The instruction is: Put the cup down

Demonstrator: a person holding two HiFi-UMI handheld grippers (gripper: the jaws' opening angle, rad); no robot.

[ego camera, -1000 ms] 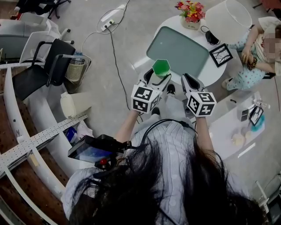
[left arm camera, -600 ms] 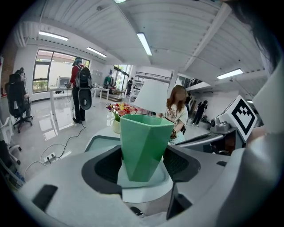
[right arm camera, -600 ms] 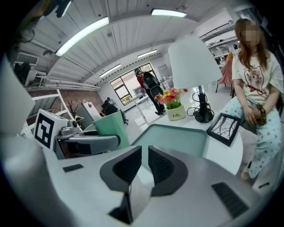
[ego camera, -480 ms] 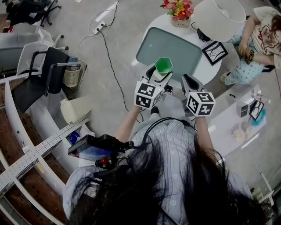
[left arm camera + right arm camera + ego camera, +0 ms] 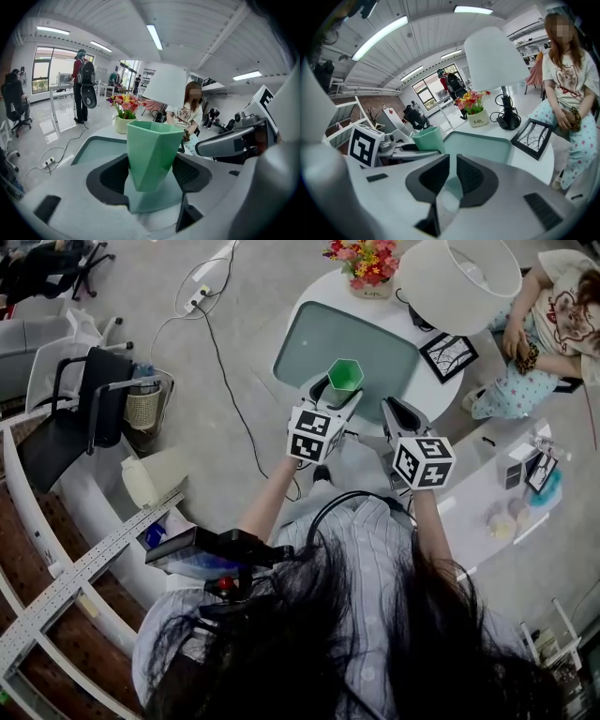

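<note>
A green faceted cup stands upright between the jaws of my left gripper, which is shut on its lower half. In the left gripper view the cup fills the middle, with a dark pad pressed on each side of it. In the head view it hangs over the near edge of the grey-green mat on the round white table. My right gripper hovers just right of it, its jaws nearly together and nothing between them. The cup shows to its left.
On the table stand a flower pot, a white lamp and a framed picture. A person sits at the table's far right. A black chair and a bin stand to the left.
Both grippers have moved forward toward the table. The cup, earlier short of the mat's near edge, now hangs over it. The grip on the cup is unchanged.
</note>
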